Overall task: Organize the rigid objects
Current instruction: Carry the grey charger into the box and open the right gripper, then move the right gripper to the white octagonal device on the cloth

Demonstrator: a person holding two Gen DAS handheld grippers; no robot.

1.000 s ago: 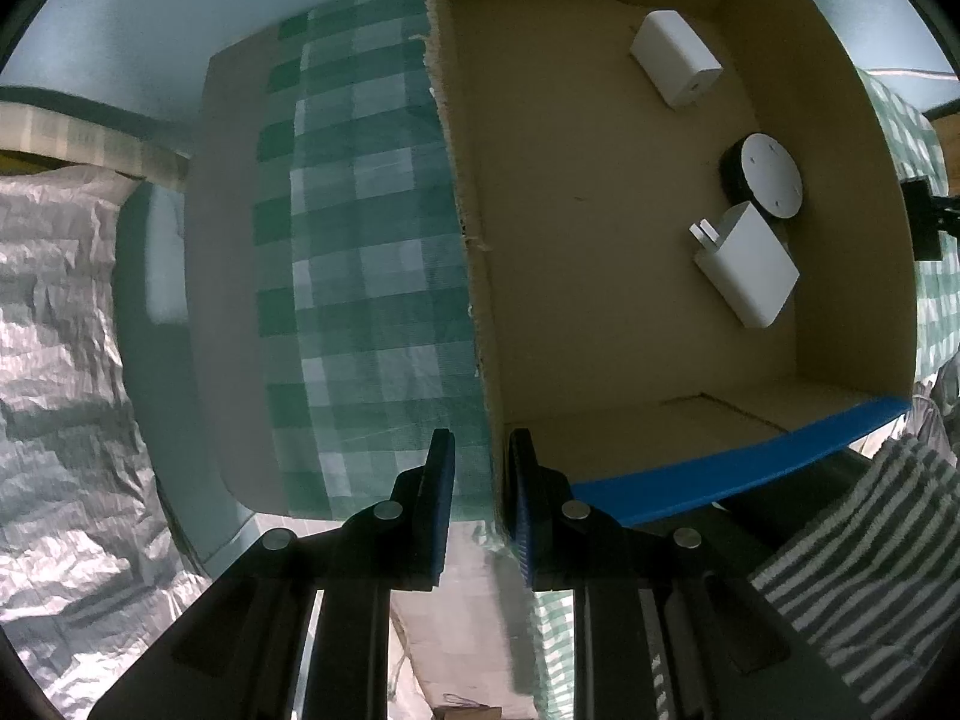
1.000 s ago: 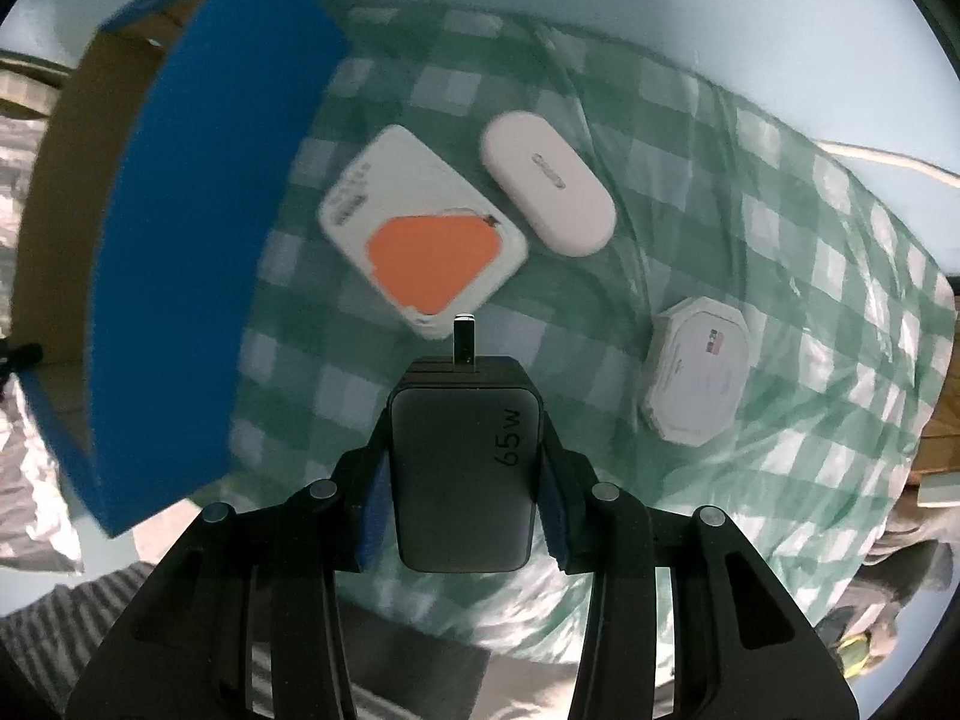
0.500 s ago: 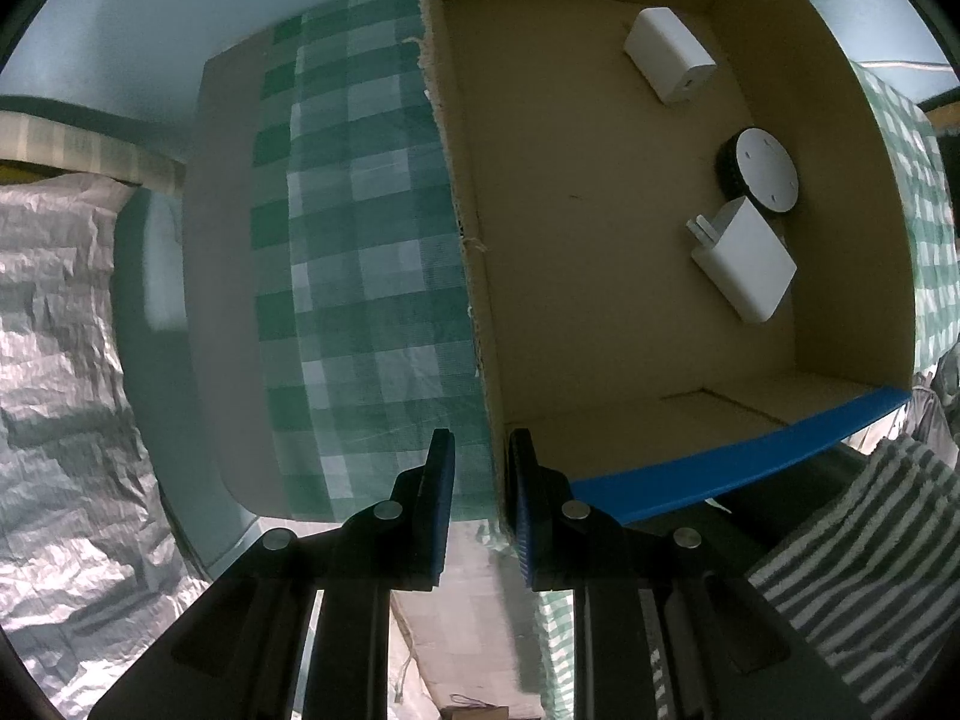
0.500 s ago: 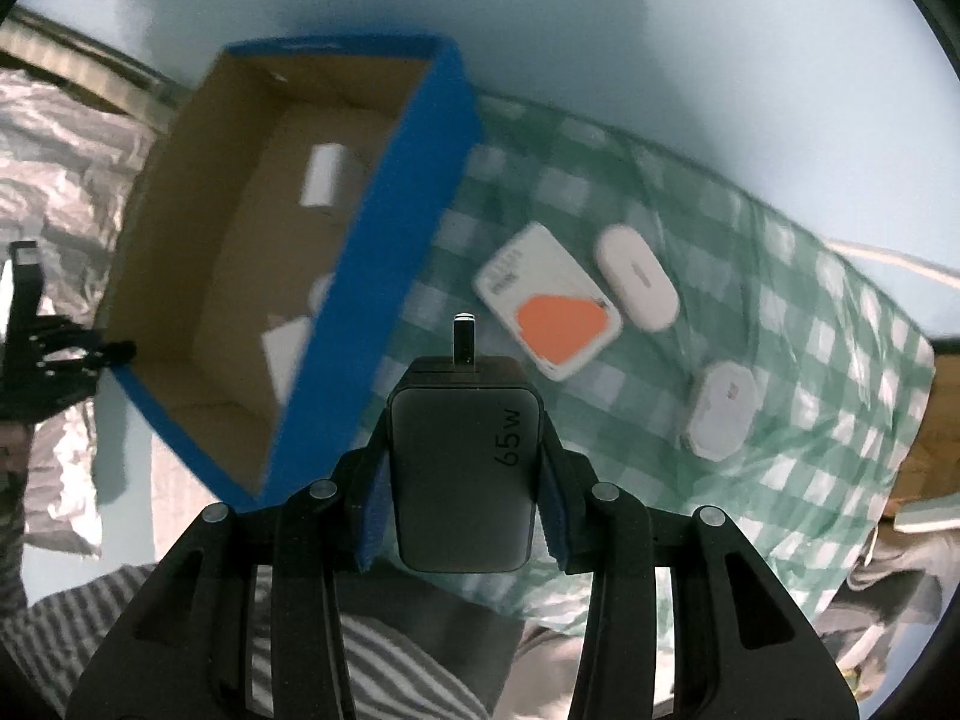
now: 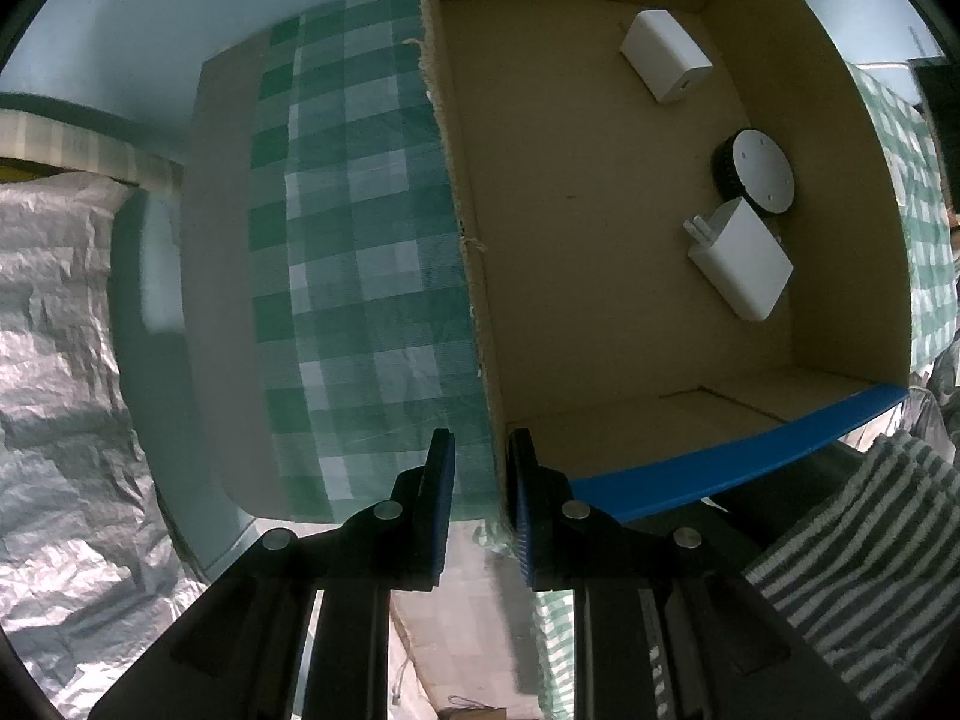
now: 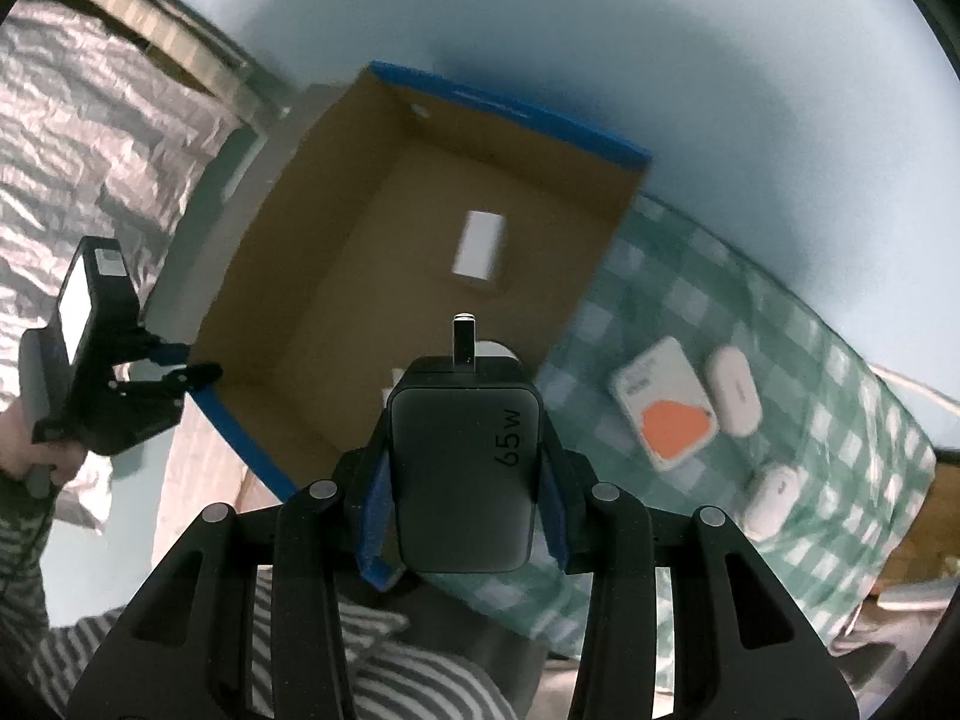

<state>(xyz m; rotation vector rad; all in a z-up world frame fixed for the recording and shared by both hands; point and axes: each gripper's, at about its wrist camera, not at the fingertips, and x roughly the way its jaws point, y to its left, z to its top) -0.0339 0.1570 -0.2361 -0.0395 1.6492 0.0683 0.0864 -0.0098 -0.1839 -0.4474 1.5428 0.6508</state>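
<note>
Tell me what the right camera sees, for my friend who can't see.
The right tool grips a black charger marked 65W above an open cardboard box. Three white gadgets lie on a green checked cloth beside it.

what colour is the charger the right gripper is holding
Dark grey, nearly black, with "65w" printed on it. The charger shows best in the right wrist view.

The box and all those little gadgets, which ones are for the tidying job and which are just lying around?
For the job: cardboard box; black 65W charger in the right claw; white chargers and round puck in the box; white cases on the cloth.

Just lying about: checked tablecloth; silver foil sheet.
</note>
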